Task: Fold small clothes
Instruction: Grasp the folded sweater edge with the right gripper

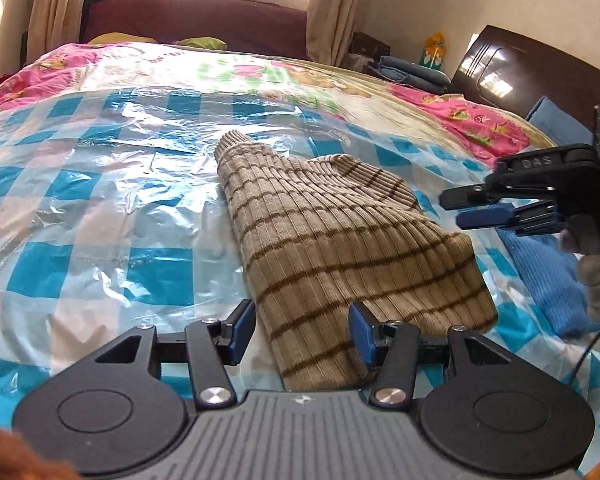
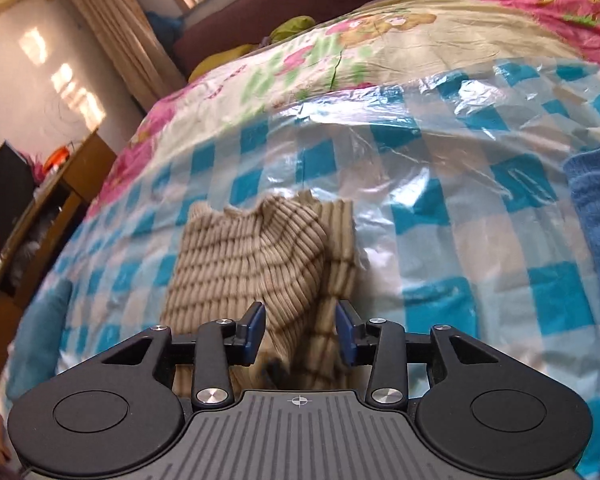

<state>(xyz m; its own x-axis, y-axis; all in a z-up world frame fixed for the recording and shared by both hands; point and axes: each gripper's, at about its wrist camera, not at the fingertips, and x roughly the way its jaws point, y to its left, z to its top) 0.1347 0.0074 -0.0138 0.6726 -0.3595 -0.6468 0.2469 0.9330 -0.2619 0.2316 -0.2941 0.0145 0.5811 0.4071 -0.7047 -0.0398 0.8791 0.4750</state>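
A small beige knit garment with brown stripes (image 1: 340,248) lies folded over on a blue-and-white checked plastic sheet (image 1: 100,200) on the bed. My left gripper (image 1: 302,334) is open, its blue pads on either side of the garment's near end. My right gripper (image 1: 466,210) shows at the right edge of the left wrist view, held by a gloved hand, a little above the sheet beside the garment. In the right wrist view the right gripper (image 2: 300,332) is open over the garment's near edge (image 2: 256,256). The view is motion-blurred.
A blue knit cloth (image 1: 540,276) lies on the sheet to the right, and it shows in the right wrist view (image 2: 596,216). A pink floral bedcover (image 1: 260,68) lies beyond the sheet. A dark headboard (image 1: 520,68) stands at right, a wooden desk (image 2: 60,200) at left.
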